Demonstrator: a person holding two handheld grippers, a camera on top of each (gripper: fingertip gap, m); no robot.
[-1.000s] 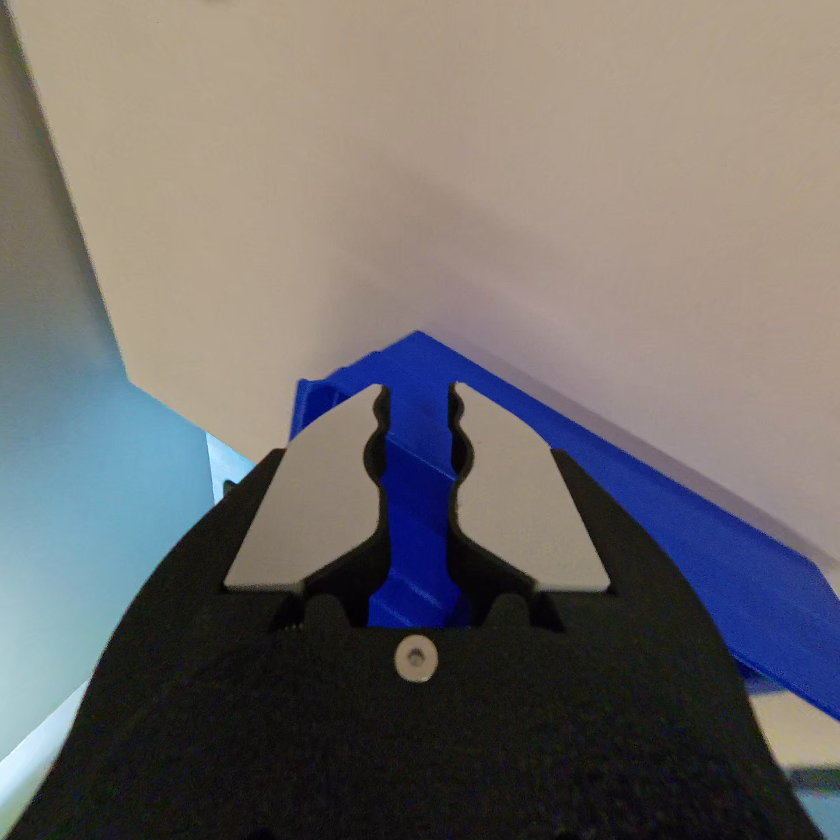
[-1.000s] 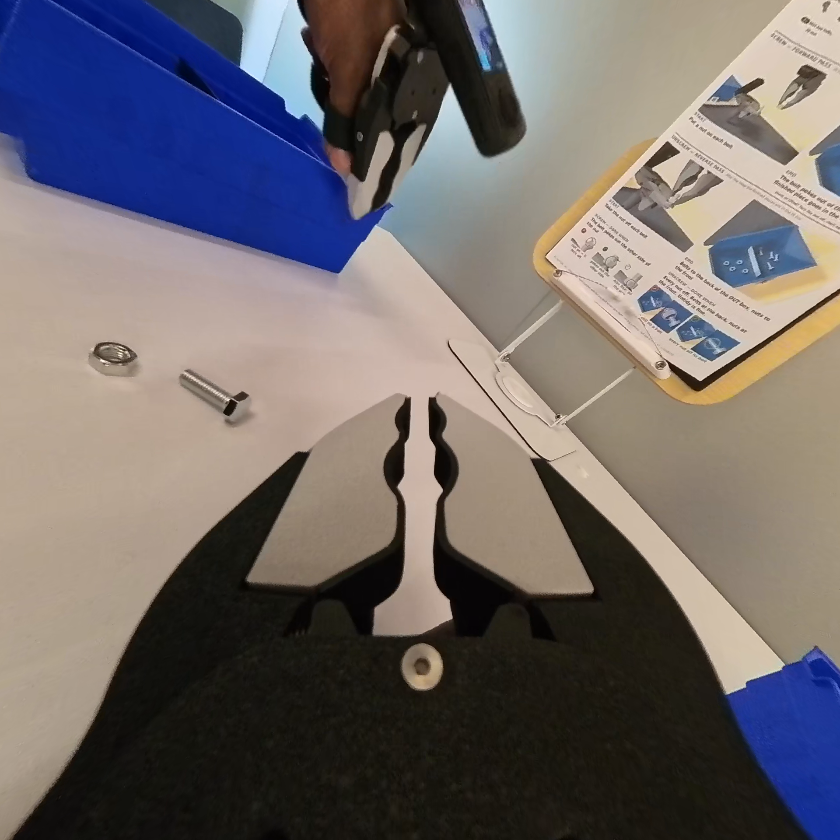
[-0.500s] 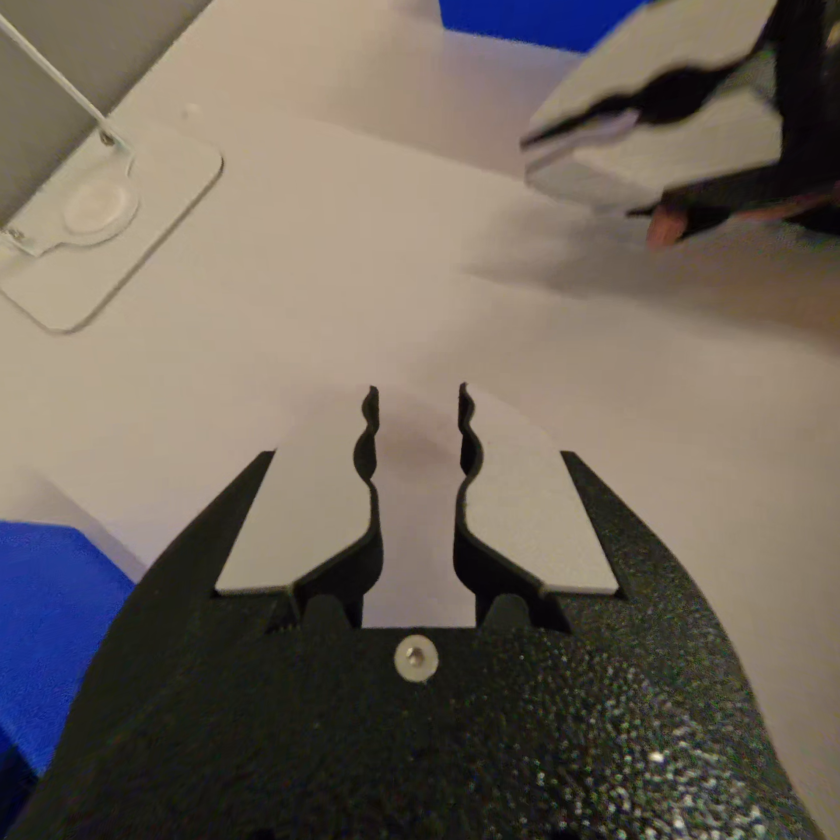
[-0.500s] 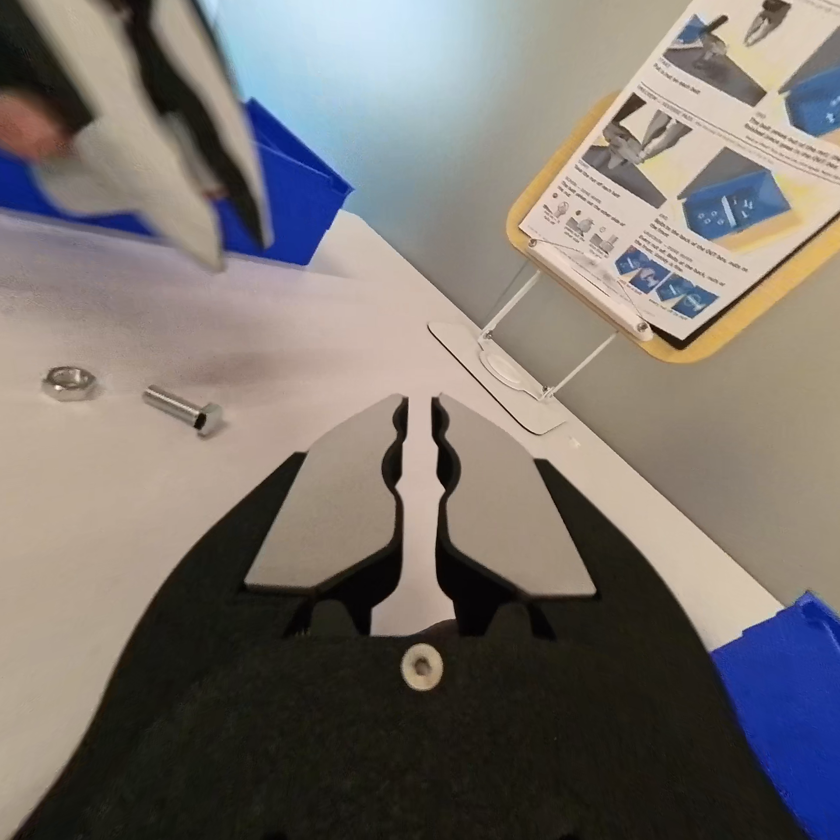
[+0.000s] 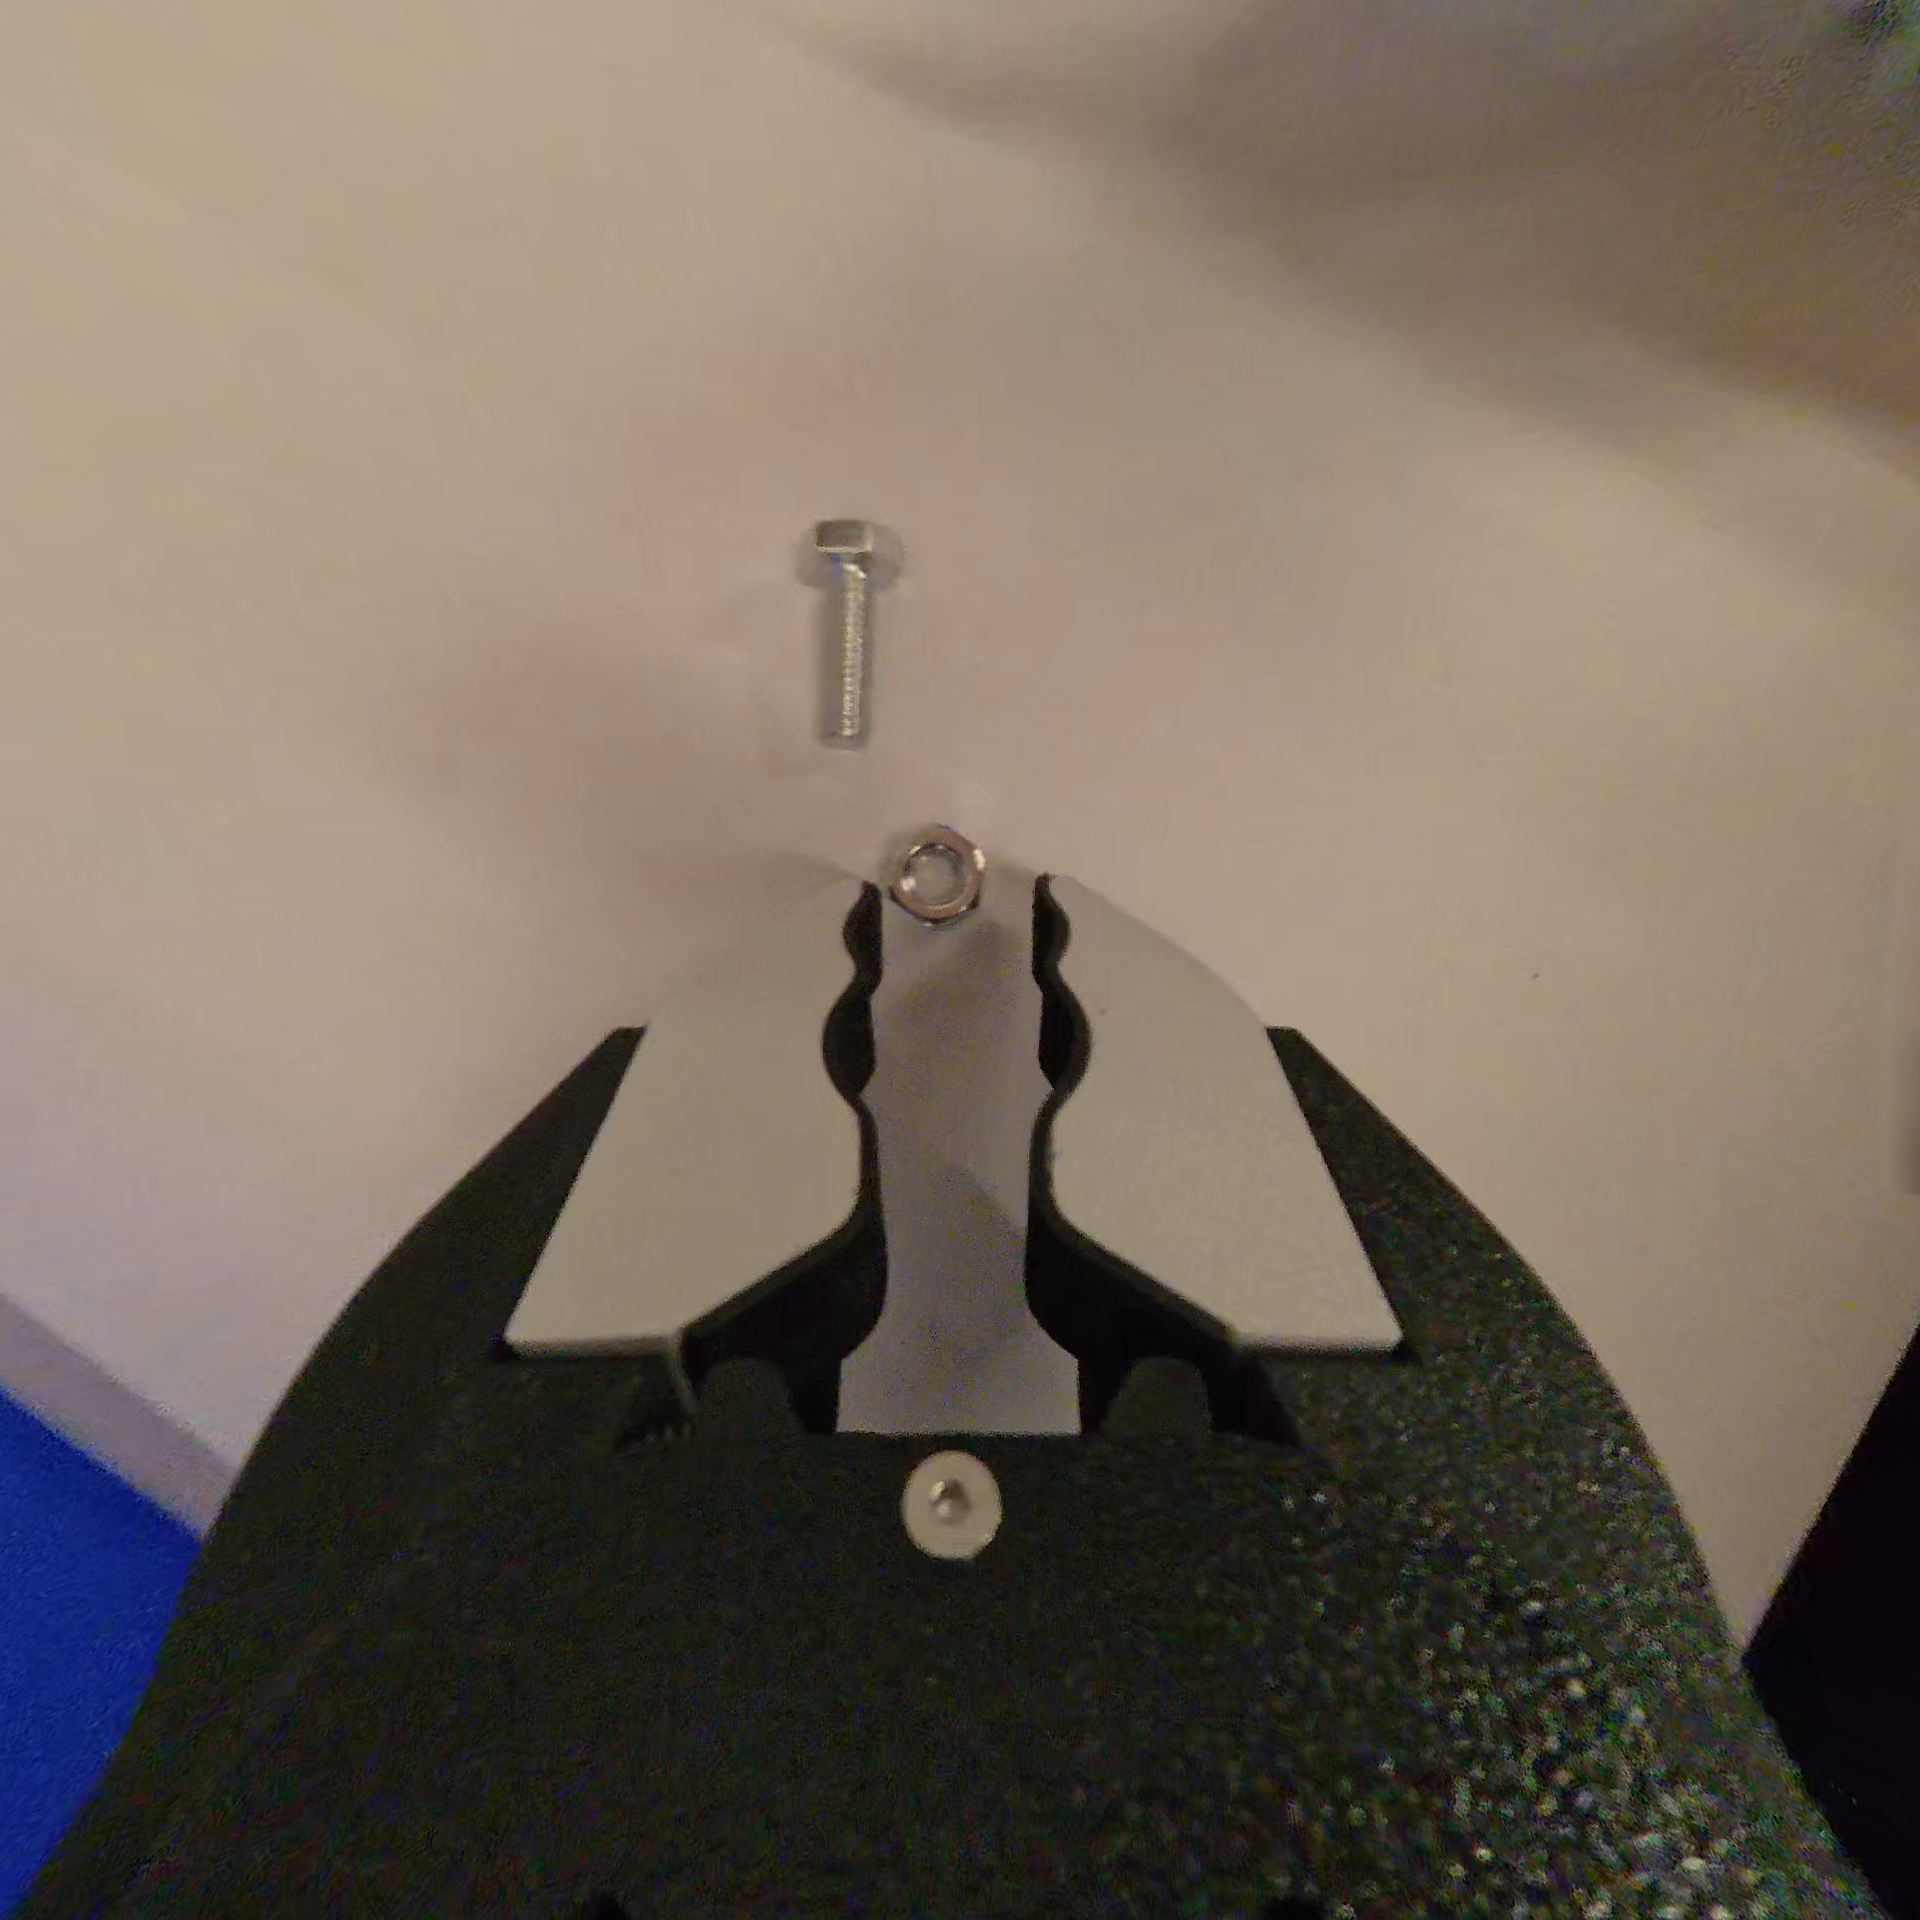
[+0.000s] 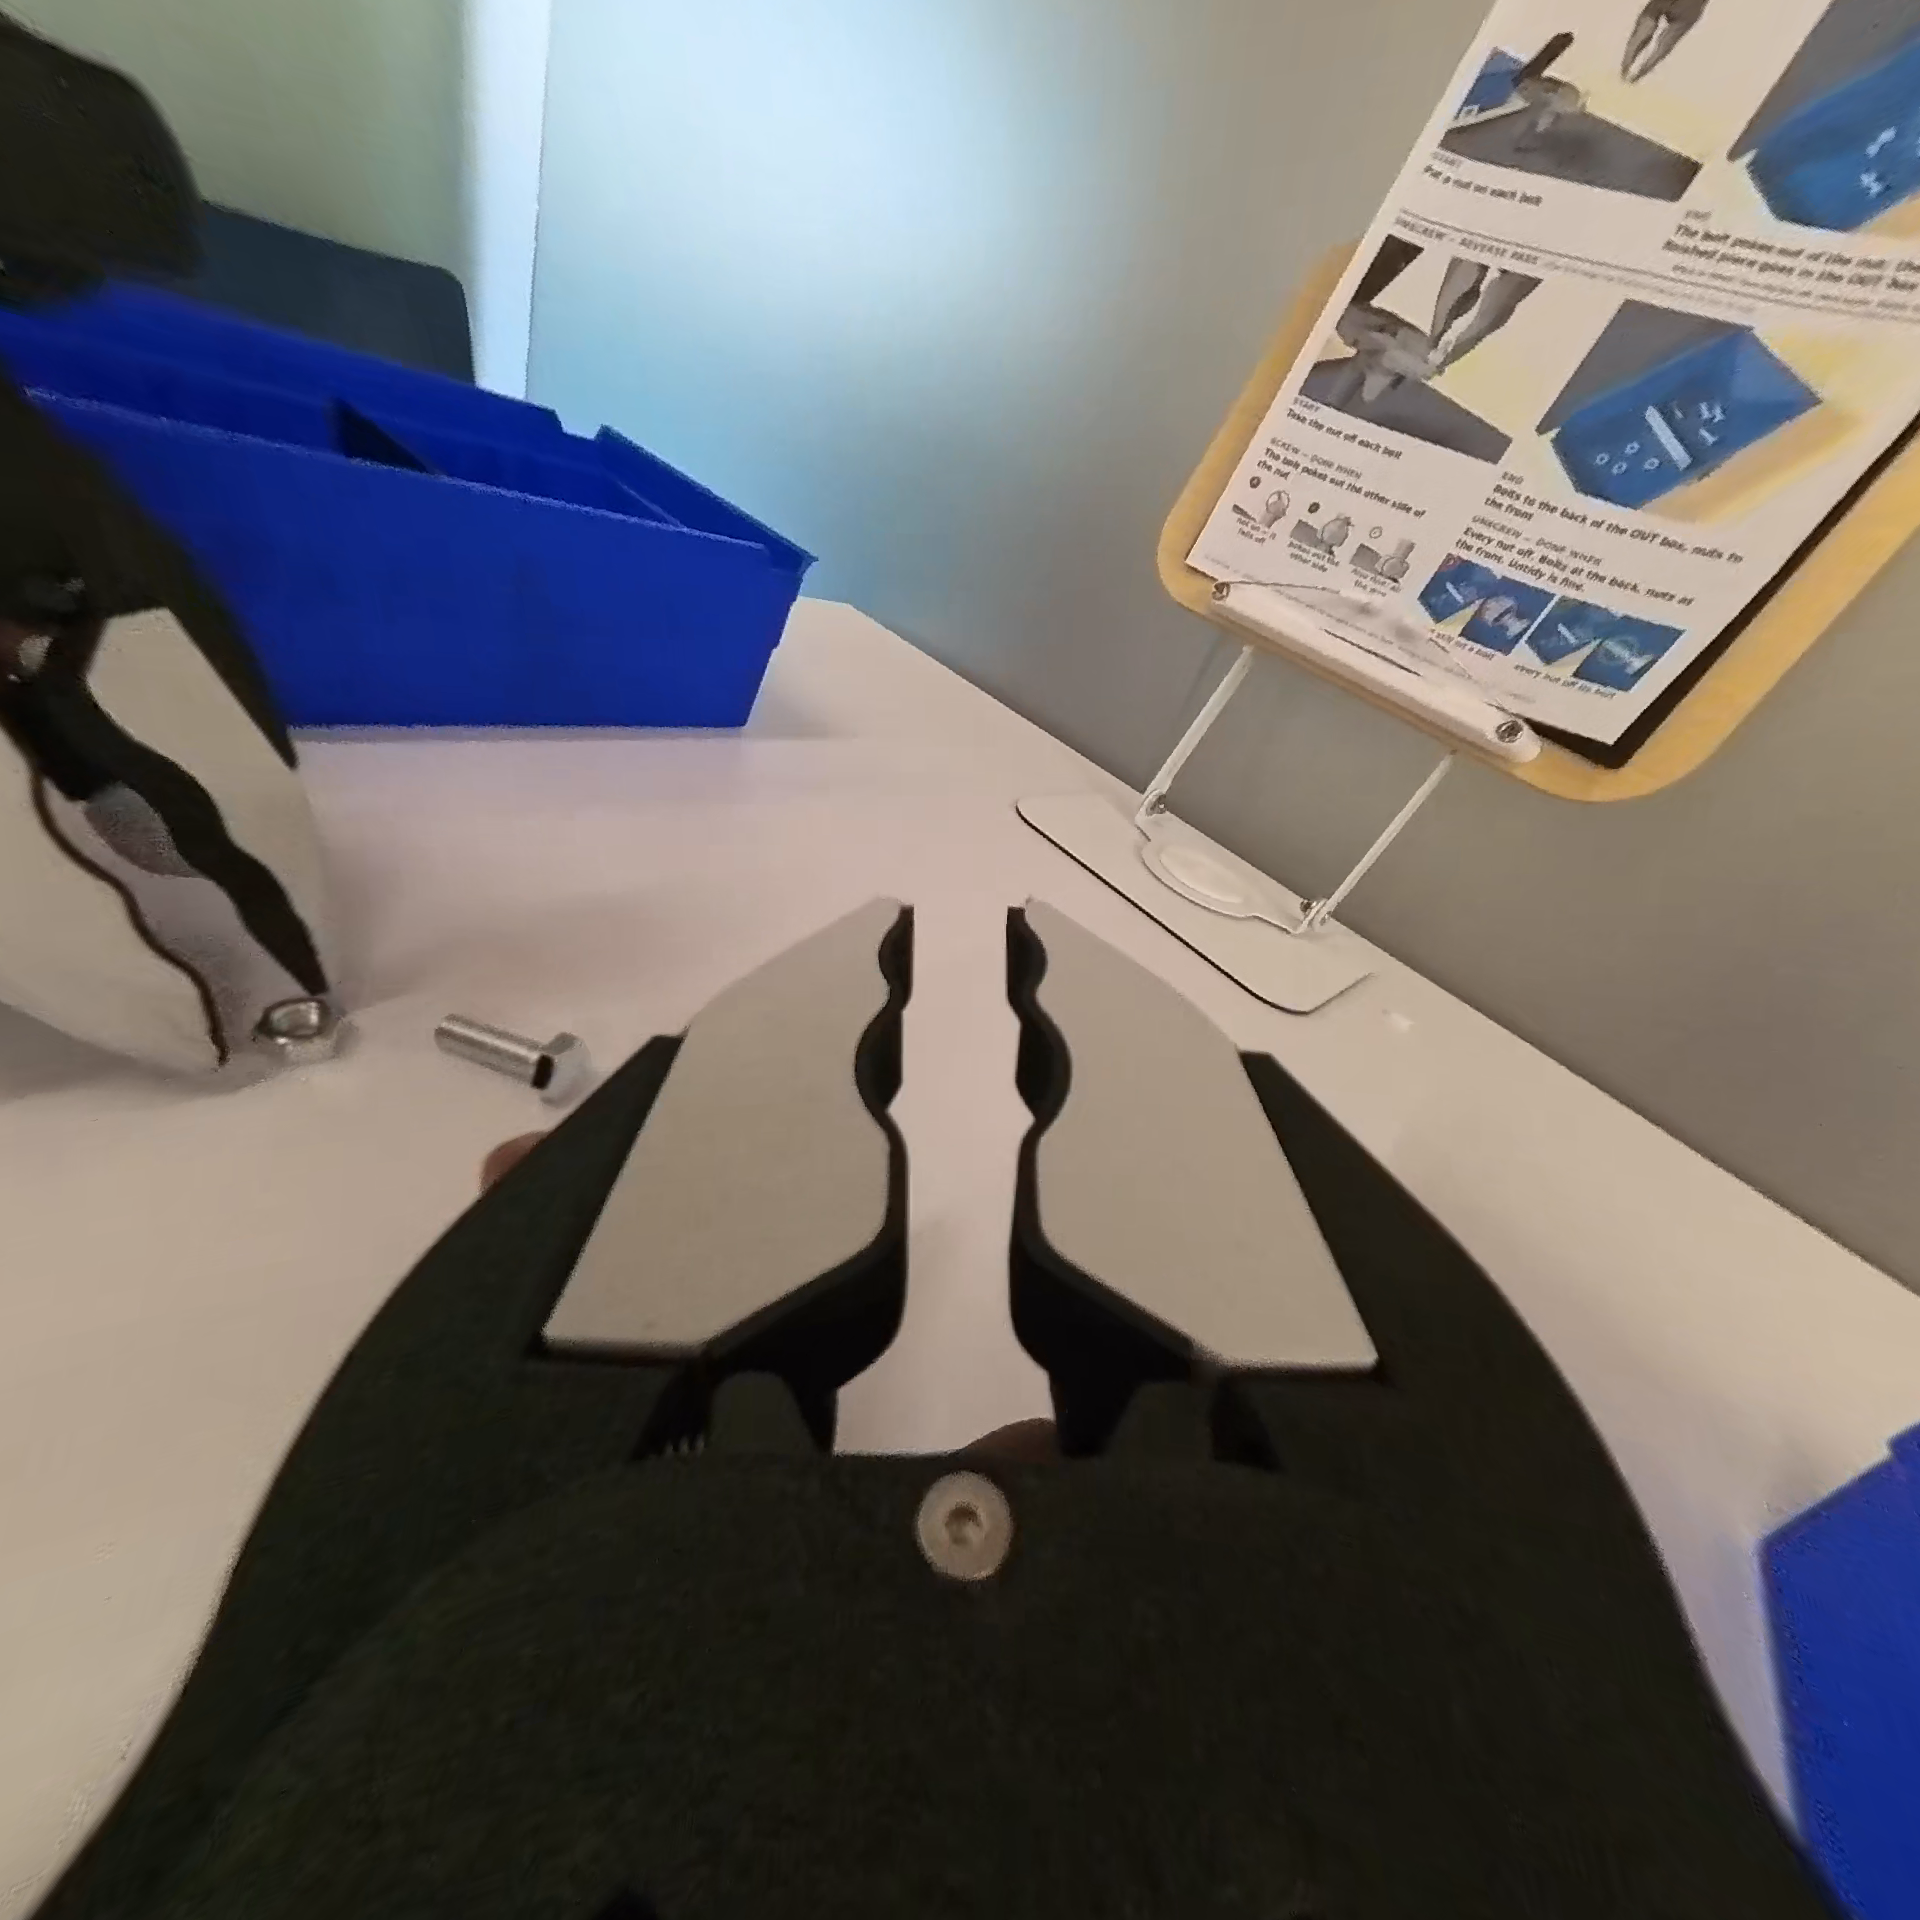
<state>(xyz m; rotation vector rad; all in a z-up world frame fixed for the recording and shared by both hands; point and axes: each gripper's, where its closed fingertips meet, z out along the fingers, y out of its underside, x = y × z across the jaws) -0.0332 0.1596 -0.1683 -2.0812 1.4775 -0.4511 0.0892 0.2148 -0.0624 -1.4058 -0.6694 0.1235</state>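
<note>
A silver hex nut (image 5: 933, 873) lies flat on the white table (image 5: 416, 520), with a silver bolt (image 5: 844, 634) lying just beyond it. My left gripper (image 5: 956, 888) is open, its tips down at the table on either side of the nut. The nut sits close to the left fingertip (image 5: 862, 914), and a gap shows on the other side. In the right wrist view the left gripper (image 6: 265, 1013) stands over the nut (image 6: 299, 1029), and the bolt (image 6: 514, 1055) lies beside it. My right gripper (image 6: 958, 914) is open and empty above the table, right of the bolt.
A blue bin (image 6: 416, 582) stands at the back left of the table. A wooden stand with a picture sheet (image 6: 1507, 468) rests on a white base (image 6: 1195, 883) by the grey wall. Another blue bin (image 6: 1849, 1662) is at the right; blue also shows at the lower left (image 5: 73, 1558). Tip to tip, the grippers are about 15 cm apart. About 5 cm separates my left fingertips from the bolt (image 6: 514, 1055).
My left gripper has swung from the blue bin down to the table and now straddles the nut, its jaws slightly narrower. My right gripper's jaws have opened wider.
</note>
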